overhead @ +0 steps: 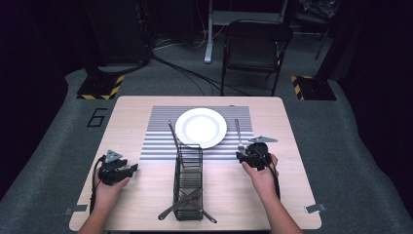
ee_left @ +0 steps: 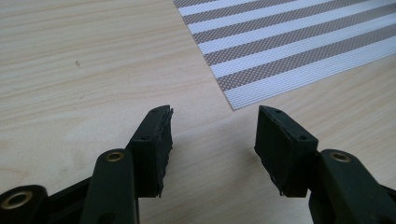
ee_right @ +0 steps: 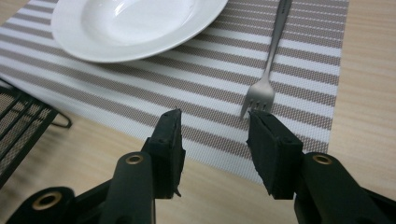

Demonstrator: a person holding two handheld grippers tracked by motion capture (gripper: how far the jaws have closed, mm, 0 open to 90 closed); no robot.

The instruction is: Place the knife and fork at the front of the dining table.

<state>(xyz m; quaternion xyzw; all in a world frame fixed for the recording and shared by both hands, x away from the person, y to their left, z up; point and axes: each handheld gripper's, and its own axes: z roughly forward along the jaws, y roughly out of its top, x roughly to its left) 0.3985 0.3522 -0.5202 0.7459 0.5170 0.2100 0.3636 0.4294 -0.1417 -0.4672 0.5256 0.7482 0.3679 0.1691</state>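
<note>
Black claws (ee_left: 212, 140) with brass-ringed screw holes (grey three-cornered plates on top)

A light wooden surface (overhead: 146, 204) fills the frame's centre. A striped placemat (overhead: 160, 136) lies on its upper middle. A black wire basket (overhead: 188, 183) stands on it at lower centre.

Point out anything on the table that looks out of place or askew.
The fork lies on the placemat right of the white plate with its tines toward the person, the reverse of a usual setting. In the black wire caddy, two utensils lie crossed, their ends poking out past its sides. Nothing looks spilled or damaged.
</note>
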